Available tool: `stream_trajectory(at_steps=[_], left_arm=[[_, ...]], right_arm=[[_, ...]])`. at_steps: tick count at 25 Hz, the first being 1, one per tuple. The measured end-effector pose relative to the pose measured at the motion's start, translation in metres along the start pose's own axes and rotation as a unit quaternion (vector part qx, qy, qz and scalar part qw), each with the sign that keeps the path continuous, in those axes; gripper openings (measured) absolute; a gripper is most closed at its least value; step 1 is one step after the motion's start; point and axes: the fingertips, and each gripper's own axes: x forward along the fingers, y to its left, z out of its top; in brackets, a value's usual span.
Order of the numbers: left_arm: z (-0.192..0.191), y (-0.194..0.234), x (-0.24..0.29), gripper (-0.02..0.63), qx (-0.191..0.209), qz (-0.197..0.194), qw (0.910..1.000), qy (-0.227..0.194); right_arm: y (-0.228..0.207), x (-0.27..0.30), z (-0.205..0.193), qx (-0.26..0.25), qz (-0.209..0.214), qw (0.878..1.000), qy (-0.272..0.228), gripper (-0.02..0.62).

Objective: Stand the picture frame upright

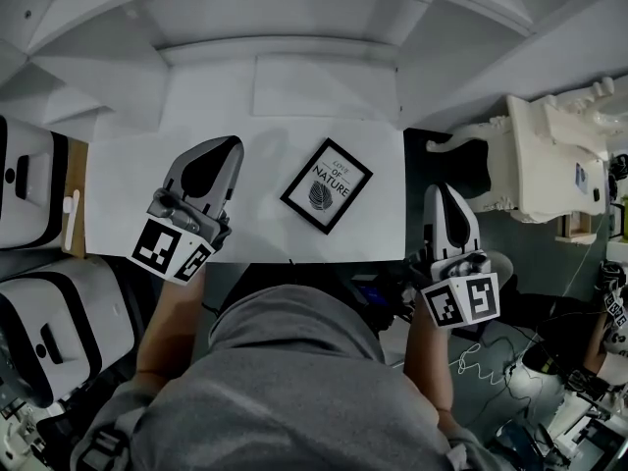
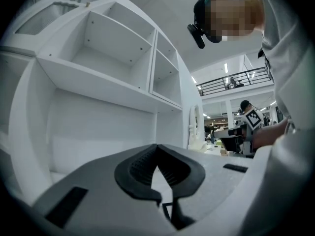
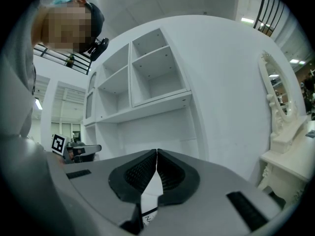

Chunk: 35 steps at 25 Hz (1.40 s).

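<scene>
White desk [image 1: 128, 180] bears flat picture frame [image 1: 326, 185]; left tongs [image 1: 222, 145], right tongs [image 1: 442, 190] closed.

White desk [image 1: 128, 189] under open white shelving [image 2: 108, 58], ornate white dresser [image 1: 549, 165] beside, railed balcony [image 2: 231, 85] beyond.

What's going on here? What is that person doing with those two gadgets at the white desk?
A person stands at a white desk with a hand-held gripper in each hand. A black picture frame with a leaf print lies flat on the desk between them. The left hand-held gripper is over the desk beside the frame; the right hand-held gripper is past the desk's right edge. Both are shut and empty, and neither touches the frame, which is not yet upright.
</scene>
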Motion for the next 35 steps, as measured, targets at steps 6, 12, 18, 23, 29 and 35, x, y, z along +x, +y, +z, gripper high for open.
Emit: stream_trajectory(at_steps=[6,12,18,23,29,35], left_arm=[[-0.005,-0.005,0.004,0.006,-0.002,-0.005,1.0,-0.002],[-0.011,-0.011,0.006,0.006,-0.003,-0.005,1.0,0.001],[-0.024,-0.015,0.009,0.006,-0.006,0.004,0.9999,0.014],[-0.037,-0.017,0.011,0.006,-0.002,0.019,0.9993,0.033],[-0.052,-0.019,0.014,0.006,-0.006,0.015,0.9985,0.053],[-0.068,-0.018,0.017,0.006,-0.003,0.013,0.997,0.076]], right_arm=[[0.0,0.003,-0.002,-0.001,0.005,1.0,-0.001,0.026],[-0.006,0.0,-0.003,-0.005,0.001,1.0,-0.001,0.026],[-0.017,-0.001,-0.007,-0.004,-0.002,1.0,0.004,0.026],[-0.023,0.002,-0.012,-0.002,-0.001,1.0,0.011,0.026],[-0.029,0.008,-0.02,0.015,0.004,1.0,0.012,0.026],[-0.043,0.013,-0.03,0.019,-0.008,1.0,0.016,0.026]])
